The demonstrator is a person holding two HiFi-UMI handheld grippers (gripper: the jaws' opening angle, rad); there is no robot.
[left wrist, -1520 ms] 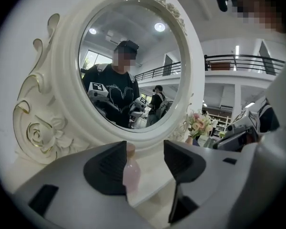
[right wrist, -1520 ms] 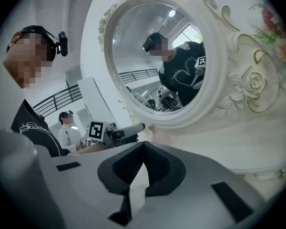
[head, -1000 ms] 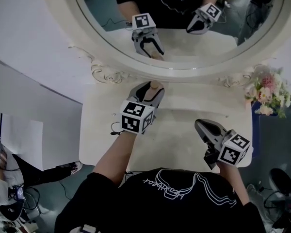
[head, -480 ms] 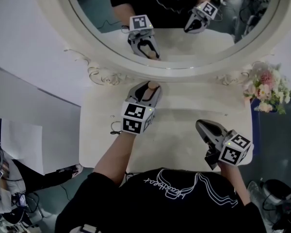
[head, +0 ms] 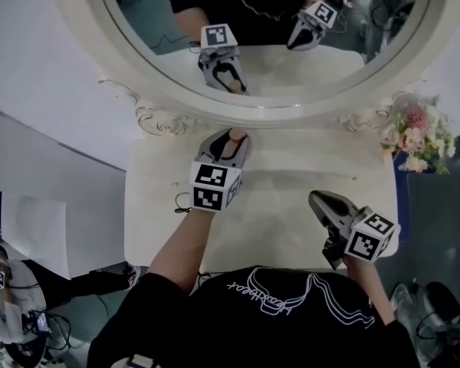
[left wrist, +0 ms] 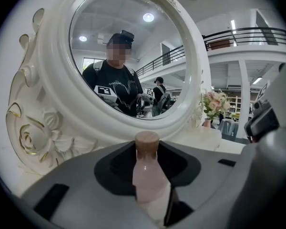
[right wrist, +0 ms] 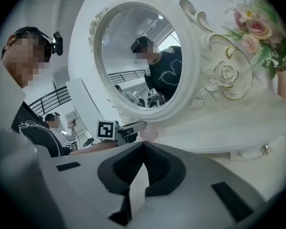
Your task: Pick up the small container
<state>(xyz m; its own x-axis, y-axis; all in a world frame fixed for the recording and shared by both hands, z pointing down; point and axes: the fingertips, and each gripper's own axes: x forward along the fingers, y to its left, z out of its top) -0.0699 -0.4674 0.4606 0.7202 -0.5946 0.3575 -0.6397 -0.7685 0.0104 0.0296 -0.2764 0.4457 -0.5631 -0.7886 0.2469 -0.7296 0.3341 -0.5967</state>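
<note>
Right claw closed and empty above the surface's near edge, left claw farther in, jaws gripping the small pink container, brown-capped and upright, just before the oval mirror's frame, flowers at far right.

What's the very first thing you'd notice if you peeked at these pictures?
The huge round white mirror with carved roses, at the back of the dressing table, grabs the eye first. Right in front of it, the left hand-held gripper is clamped on a small pink bottle with a brown cap. Pink flowers sit off to the mirror's right.
</note>
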